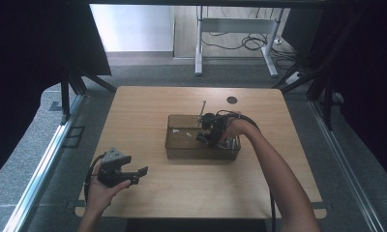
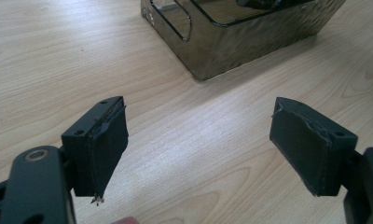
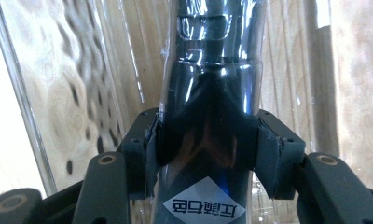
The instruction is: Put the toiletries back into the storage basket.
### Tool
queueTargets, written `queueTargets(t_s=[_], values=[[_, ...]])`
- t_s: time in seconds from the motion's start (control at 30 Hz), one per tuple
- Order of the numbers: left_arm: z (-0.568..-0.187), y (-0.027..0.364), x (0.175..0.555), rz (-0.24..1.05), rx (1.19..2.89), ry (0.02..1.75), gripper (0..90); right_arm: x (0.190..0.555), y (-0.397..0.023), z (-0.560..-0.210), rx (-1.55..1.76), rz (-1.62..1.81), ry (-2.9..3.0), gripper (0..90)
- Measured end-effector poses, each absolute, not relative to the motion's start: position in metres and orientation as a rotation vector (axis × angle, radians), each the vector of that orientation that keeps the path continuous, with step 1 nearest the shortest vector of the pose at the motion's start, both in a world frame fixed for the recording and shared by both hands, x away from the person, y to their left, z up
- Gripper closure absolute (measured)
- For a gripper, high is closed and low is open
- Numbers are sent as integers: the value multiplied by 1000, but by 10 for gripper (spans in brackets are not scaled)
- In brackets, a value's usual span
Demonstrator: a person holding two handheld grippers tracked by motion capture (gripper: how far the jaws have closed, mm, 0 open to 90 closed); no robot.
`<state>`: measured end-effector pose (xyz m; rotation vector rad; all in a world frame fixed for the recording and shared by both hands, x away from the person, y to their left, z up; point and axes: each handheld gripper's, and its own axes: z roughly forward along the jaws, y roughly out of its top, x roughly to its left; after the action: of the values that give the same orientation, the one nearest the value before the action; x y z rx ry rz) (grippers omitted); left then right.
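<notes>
Worktop (image 1: 148, 193): pale wood grain; a clear smoky plastic bin (image 1: 179, 152) stands near its middle, with a dark round hole (image 1: 231, 100) near the far edge
Right gripper (image 1: 207, 136): reaches down into the right half of the bin, the person's forearm coming in from the lower right; in the right gripper view its jaws are clamped on either side of a shiny chrome metal part (image 3: 208, 135)
Chrome metal part: wrapped in clear film; a white diamond-shaped label (image 3: 204, 205) with printed characters sits on it just below the pads (image 3: 268, 154); it lies inside the bin, whose rippled clear wall (image 3: 58, 93) shows on the left of that view
Left gripper (image 1: 139, 175): held in the left hand (image 1: 100, 193) low over the near left part of the worktop, well apart from the bin; its jaws stand wide apart with bare wood between them
Bin from the left gripper view: its near corner (image 2: 201, 70) rises beyond the jaws, a cut-out handle (image 2: 173, 21) in one end wall
Thin rod (image 1: 201, 112): leans at the bin's far rim, pointing away across the worktop
</notes>
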<state>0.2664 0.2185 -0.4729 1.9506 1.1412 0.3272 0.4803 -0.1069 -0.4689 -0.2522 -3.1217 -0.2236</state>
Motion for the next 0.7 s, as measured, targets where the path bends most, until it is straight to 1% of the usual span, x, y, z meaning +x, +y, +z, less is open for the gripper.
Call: queueTargets(t_s=[0.7], values=[[-472,220,266,331,1950,1145,195,479,-103,-484,-251,-126,-3113,455]])
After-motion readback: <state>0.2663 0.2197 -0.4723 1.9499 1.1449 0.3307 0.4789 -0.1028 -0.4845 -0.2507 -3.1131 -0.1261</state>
